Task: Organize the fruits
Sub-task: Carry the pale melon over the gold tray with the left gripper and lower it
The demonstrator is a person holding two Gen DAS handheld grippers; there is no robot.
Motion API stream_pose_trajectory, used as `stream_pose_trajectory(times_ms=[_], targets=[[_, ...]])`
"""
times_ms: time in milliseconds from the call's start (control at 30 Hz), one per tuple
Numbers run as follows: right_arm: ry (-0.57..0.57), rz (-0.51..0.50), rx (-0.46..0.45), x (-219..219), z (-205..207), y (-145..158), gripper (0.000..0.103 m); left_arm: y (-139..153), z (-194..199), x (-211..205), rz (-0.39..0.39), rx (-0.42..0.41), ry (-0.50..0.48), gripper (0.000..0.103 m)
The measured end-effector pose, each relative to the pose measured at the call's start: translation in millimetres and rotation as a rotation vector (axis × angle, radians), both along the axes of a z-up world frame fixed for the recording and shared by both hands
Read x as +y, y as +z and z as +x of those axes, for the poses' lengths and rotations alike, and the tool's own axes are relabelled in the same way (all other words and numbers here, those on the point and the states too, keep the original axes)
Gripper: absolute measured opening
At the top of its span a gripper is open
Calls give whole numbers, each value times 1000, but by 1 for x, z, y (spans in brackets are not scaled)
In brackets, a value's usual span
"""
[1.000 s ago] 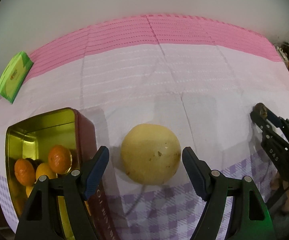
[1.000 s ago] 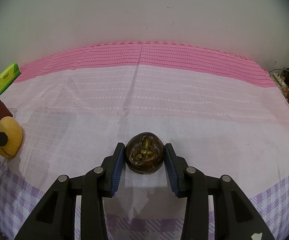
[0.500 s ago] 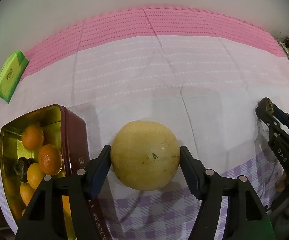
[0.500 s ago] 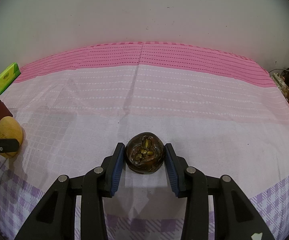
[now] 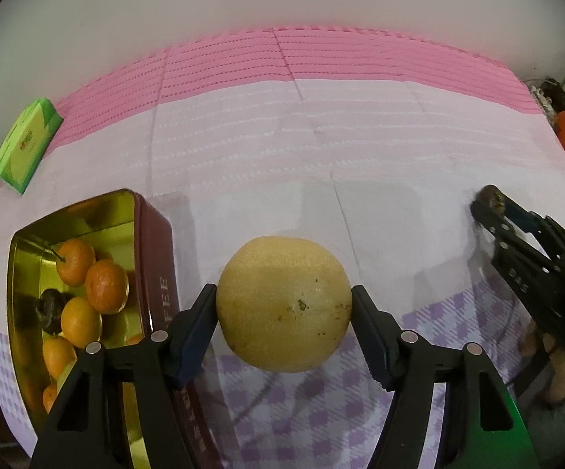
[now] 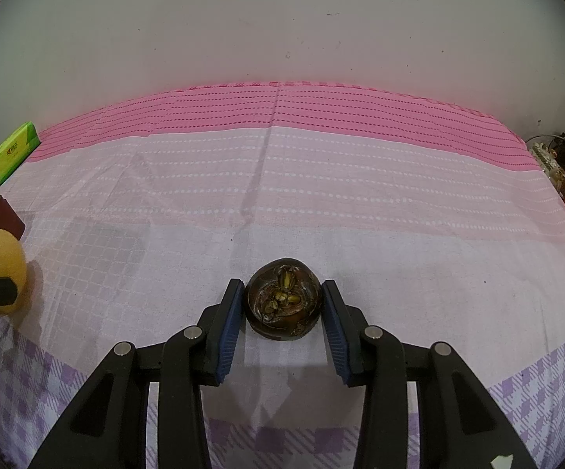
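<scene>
The left hand-held gripper [image 5: 283,314] grips one yellow pear [image 5: 283,305]; both blue pads press its sides, having closed onto it within the last second, and the pear hangs clear of the cloth [image 5: 321,148]. Just to its left stands one dark-red tin [image 5: 157,273] with a gold inside, open at the top. In the tin lie at least five oranges [image 5: 104,285] and one dark fruit [image 5: 50,308]; the lower corner is hidden behind the gripper's finger, so the count may be short. Farther off, at the cloth's far-left edge, lies one green box [image 5: 24,142].

The right hand-held gripper [image 6: 282,305] is closed on one dark brown mangosteen [image 6: 281,299], stem end facing the camera, with the pads at its two sides; the fruit sits low at the cloth, and whether it rests on it or is lifted cannot be told. From the left view this gripper shows at the right edge with the dark fruit at its tips.

The cloth covers the whole bench: a pink band at the back, white in the middle, purple checks in front. A cluttered pile [image 6: 552,156] lies at the far right edge.
</scene>
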State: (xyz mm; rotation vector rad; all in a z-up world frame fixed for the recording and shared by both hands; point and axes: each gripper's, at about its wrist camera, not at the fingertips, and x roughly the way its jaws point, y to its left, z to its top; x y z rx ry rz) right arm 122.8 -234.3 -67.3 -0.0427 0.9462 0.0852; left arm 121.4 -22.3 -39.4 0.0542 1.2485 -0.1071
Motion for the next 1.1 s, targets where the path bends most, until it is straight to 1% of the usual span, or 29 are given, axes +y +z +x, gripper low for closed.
stream_pose_trajectory(times_ms=[233,333,533,633,900,1100], targets=[[-1,0,0,0,0,0,38,15,-13,3,-7,-7,5,67],[-1,0,0,0,0,0,38,26,-19,9,-22,-25,17,67],[-1,0,0,0,0,0,38,50,-29,30,-31,-63,55,67],[-1,0,0,0,0,0,38,60,-31,47,-28,-78,92,67],[-1,0,1,0,0,0,38,67,-35,87,-19,-85,181,67],[-1,-1,1,0,1,0,38,67,-39,115,6,-89,242,67]])
